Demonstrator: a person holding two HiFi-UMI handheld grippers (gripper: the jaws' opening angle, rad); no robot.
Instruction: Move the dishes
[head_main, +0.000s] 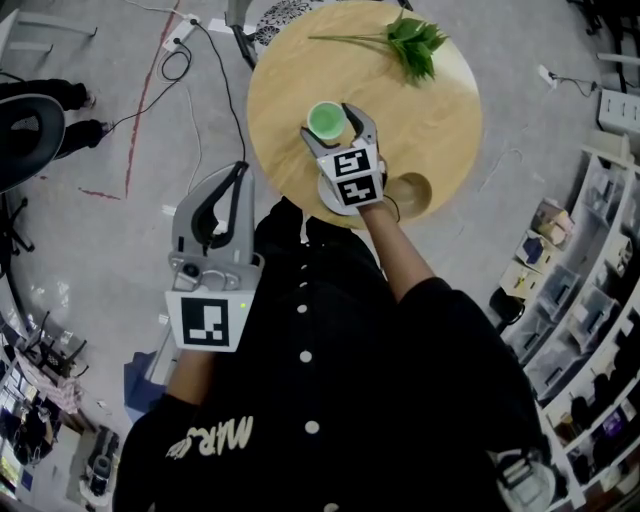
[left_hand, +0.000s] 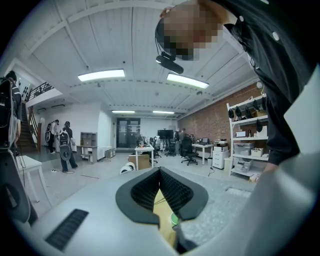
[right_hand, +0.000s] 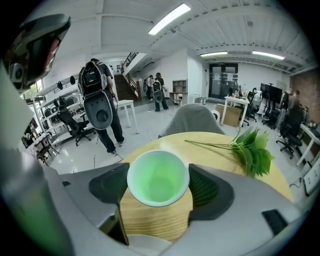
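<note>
Cup: the pale-green plastic cup (right_hand: 158, 178) is upright, mouth up, over the near half of the round wooden table (head_main: 440, 110).
Right gripper (head_main: 327, 122): jaws wide, both pads against the cup's sides, pinching it.
Left gripper (left_hand: 160, 175): pads pressed together, empty, beyond the table's near-left edge.
Nearer hand: right; the cup lies straight ahead between its jaws.
In the way: 1 white plate (right_hand: 140, 246) at the near edge under the right gripper, 1 tan bowl (head_main: 412, 190) just beside it.
Clear of it: the leafy green sprig (head_main: 415, 45), at the far edge.

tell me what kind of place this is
Probably an open-plan lab or workshop office: white desks with office chairs, metal shelving stacked with boxes along a brick wall, and cables trailing over the bare floor.
</note>
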